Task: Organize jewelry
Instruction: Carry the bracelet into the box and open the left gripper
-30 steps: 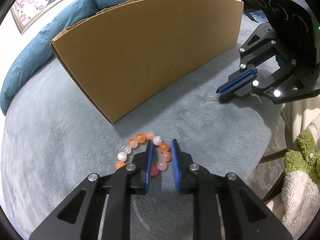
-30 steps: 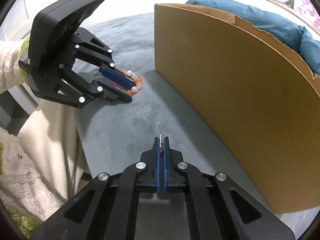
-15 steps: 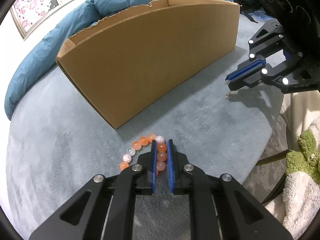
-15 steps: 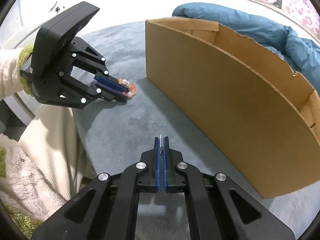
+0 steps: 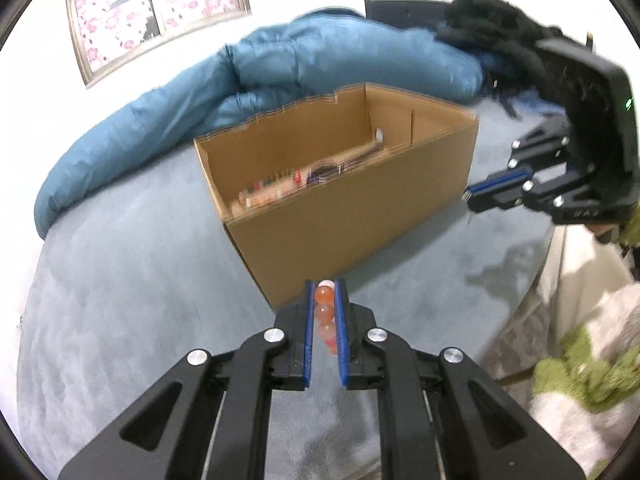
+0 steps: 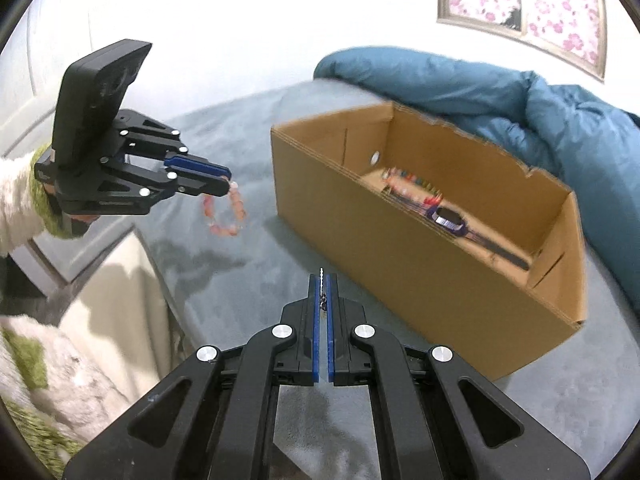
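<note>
Your left gripper pinches the orange beaded bracelet, your right gripper is clamped on a small metal earring, and the cardboard box lies ahead, its long axis crossing both, nearer your right.

Box on bed, duvet behind (jewelry inside)

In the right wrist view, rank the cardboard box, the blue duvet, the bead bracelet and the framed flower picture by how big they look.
1. cardboard box and blue duvet: alike, and the duvet runs out of frame, so unranked.
2. framed flower picture, partly cut off.
3. bead bracelet, hanging from the left gripper.
</note>
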Tool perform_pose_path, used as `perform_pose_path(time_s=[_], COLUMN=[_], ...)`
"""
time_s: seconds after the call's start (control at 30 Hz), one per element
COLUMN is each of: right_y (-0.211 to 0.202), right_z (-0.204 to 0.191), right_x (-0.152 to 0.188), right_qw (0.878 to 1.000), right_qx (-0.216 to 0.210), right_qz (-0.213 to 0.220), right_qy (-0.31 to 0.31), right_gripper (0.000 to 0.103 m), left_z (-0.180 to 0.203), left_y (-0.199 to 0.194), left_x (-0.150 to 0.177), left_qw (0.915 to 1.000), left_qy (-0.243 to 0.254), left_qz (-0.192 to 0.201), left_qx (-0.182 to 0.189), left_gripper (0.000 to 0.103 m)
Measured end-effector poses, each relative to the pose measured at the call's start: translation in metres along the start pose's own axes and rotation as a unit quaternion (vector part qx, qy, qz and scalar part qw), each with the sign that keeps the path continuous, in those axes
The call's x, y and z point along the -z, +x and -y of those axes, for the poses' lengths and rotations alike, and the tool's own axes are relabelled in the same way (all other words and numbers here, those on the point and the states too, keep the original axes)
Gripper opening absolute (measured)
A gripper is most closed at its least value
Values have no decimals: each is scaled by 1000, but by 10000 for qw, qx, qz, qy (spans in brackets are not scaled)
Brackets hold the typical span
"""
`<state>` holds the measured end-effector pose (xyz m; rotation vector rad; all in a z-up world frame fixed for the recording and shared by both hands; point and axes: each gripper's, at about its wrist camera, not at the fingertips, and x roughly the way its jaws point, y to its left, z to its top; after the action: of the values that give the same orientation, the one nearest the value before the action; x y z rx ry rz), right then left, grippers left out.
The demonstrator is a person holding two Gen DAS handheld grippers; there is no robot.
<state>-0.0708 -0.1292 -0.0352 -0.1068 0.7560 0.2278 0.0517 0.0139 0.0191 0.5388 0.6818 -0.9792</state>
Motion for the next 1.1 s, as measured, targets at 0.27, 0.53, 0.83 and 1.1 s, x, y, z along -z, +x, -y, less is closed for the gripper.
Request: perform_pose_path(time_s=[0.27,0.53,0.83,1.1], right_y=[-47,-32,32,56], right_z=[21,59,87,88], right_x=[-43,-67,-55,-46], right_qw=[9965,9954,9969,9946], right_qx=[61,319,541,720], right_qz=[816,842,-121,-667], right_qy=[176,334,551,336], right_gripper=[1,1,1,4], left_z=[-10,-35,-51,-50], left_y=[-51,-29,70,103], left_x=[-51,-103,-103,-95], left_qw=[9967,9934,9996,9985], left_qy=[-31,-231,-292,-274], left_qz=[803,1122,35,-415], left_qx=[120,69,48,238], left_gripper=[9,9,9,10])
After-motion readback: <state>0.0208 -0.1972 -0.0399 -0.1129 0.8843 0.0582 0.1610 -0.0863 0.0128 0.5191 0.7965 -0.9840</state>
